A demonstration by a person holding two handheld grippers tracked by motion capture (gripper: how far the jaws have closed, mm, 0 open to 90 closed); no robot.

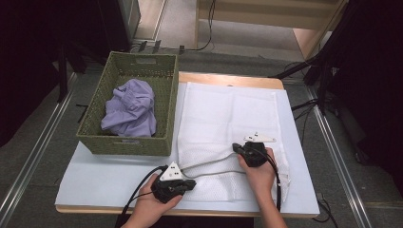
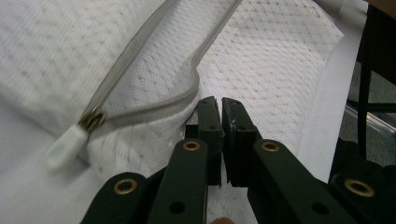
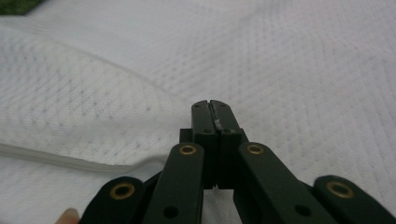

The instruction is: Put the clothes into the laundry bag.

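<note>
Dark floor and metal rails surround a small table covered in pale sheeting, where a white mesh laundry bag lies flat at the centre, its grey zipper partly undone. At ten o'clock sits a green wicker basket holding a crumpled lilac garment. The left gripper, at six o'clock, has its jaws pressed together on the mesh just beside the zipper tape. The right gripper, at four o'clock, is pinched closed on the bag's upper layer. Thin mesh could slip from either pinch or snag, letting the opening collapse.

Lab, floor rails, dark rig stands
</note>
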